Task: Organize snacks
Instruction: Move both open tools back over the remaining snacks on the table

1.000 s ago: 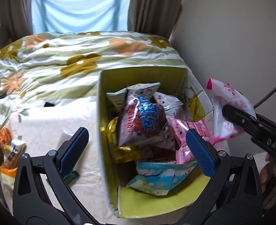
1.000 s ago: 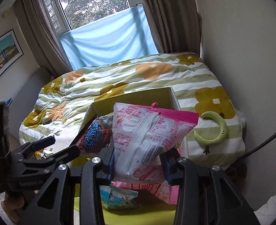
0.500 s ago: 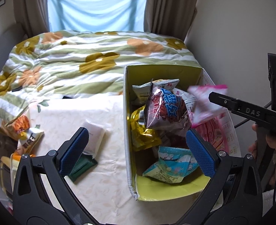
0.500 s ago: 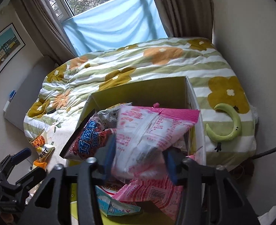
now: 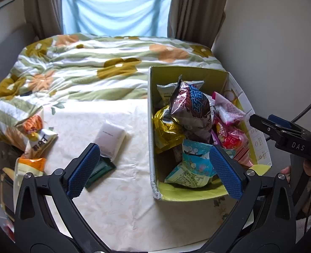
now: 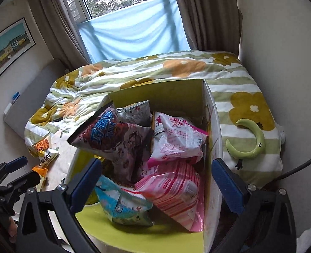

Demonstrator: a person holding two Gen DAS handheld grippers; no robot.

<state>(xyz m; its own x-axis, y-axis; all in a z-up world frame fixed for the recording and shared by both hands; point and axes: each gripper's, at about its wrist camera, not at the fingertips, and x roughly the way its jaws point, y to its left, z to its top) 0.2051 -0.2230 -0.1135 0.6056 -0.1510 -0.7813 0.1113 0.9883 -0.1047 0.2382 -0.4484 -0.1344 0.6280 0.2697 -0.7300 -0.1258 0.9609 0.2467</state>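
A yellow-green cardboard box (image 5: 189, 73) stands on the table's right side, full of snack packets. It also shows in the right wrist view (image 6: 172, 90). A pink and white packet (image 6: 176, 139) lies on top inside it, beside a purple packet (image 6: 115, 137). My right gripper (image 6: 157, 181) is open and empty above the box's near end. My left gripper (image 5: 155, 168) is open and empty over the table beside the box. A white packet (image 5: 111, 137) lies on a dark green one (image 5: 98, 170) on the table.
Several orange and white snack packets (image 5: 37, 141) lie at the table's left edge. A bed with a flowered quilt (image 5: 92, 63) is behind the table. A green banana toy (image 6: 250, 139) lies on the bed right of the box. A wall is close on the right.
My right gripper opened and let the pink and white packet drop into the box. My left gripper drew back and left, so more of the table shows.
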